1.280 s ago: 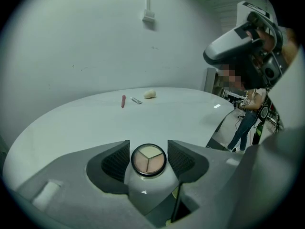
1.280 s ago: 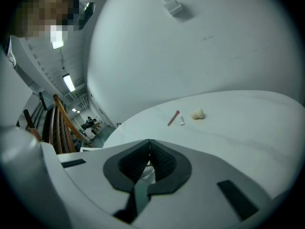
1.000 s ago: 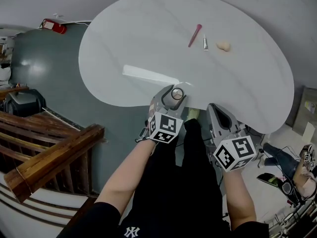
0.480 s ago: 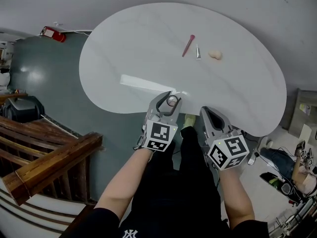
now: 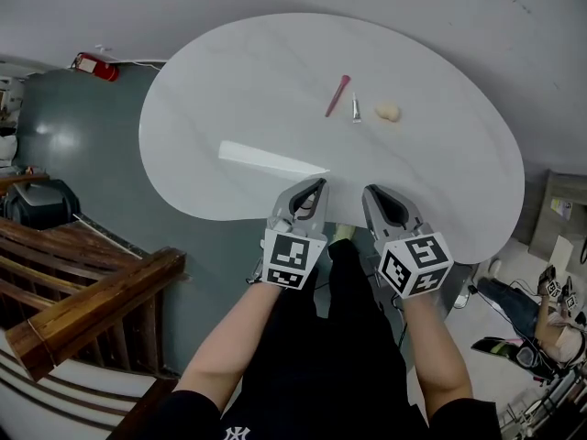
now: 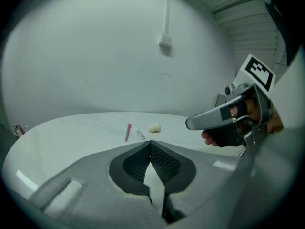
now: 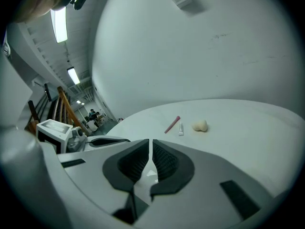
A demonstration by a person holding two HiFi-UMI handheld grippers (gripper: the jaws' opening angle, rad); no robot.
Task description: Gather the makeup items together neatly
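Three makeup items lie in a short row toward the far side of the white oval table [image 5: 229,90]: a pink stick [image 5: 337,95] at the left, a small silvery tube [image 5: 356,109] just beside it, and a beige sponge [image 5: 388,112] at the right, all near one another (I cannot tell whether any two touch). I hold both tools side by side over the table's near edge, well apart from the row and pointing toward it. The left gripper [image 5: 317,184] has just been closing its jaws; its own view shows the dark ribbed pads meeting at the tips with nothing between them, only bare tabletop behind. The right gripper [image 5: 371,192] is closed too, save for a thin slit between its pads, which have just parted by a sliver, and it holds nothing. In the left gripper view the right tool hangs at the right edge, fingers wrapped round its handle. Bare forearms reach up from the bottom of the head view, a marker cube above each wrist. A wooden railing [image 5: 92,291] runs below left, beside the teal floor [image 5: 83,154].
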